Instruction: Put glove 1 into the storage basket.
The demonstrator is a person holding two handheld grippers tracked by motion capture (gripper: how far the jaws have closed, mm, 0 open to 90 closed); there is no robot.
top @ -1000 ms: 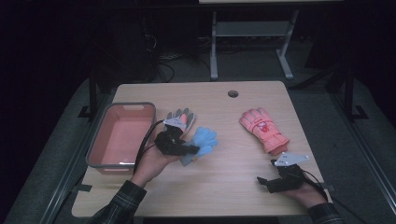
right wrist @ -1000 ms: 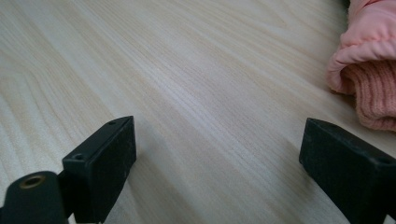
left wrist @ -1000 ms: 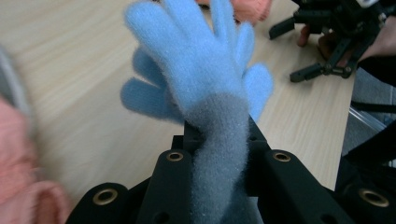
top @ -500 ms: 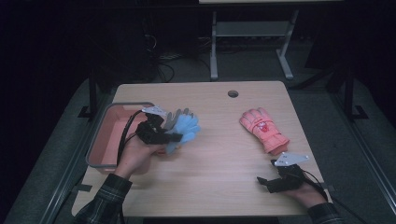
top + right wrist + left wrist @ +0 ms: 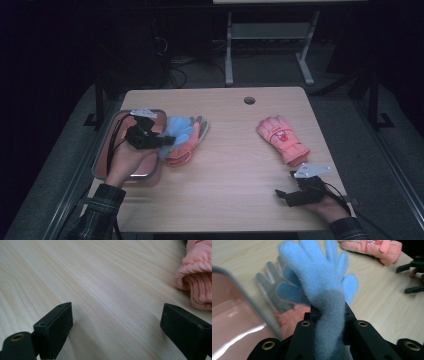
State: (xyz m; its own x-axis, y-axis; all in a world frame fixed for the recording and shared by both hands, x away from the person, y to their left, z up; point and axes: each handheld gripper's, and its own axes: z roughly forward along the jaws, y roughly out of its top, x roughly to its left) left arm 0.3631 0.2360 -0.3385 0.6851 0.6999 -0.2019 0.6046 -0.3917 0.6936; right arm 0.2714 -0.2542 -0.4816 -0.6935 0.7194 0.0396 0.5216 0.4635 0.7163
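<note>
At the bench's left side: the left gripper [image 5: 159, 142] sits over the edge of a pink tray [image 5: 111, 150], its jaws pointing toward the bench's middle.
Left jaws: closed tight on the grey cuff of a blue knit glove [image 5: 317, 282]; in the left gripper view the cuff is pinched between the two black jaws and the blue fingers fan out beyond them.
Blue glove, place: lifted off the wood in the jaws, just beside the tray's right rim, over a second glove.
Glove beneath: a pink and grey glove [image 5: 187, 145] lies flat on the bench [image 5: 235, 165], its grey fingers pointing away from the person, partly covered by the blue one.
Right gripper: the right gripper [image 5: 283, 195] rests low at the near right corner of the bench, in the person's right hand.
Right jaws: wide apart, nothing between them but bare wood; they touch no glove.
Pink ski glove: a padded pink glove [image 5: 281, 138] lies on the right half of the bench, near the right gripper but apart from it; its ribbed cuff [image 5: 200, 287] shows beside the right jaw.
</note>
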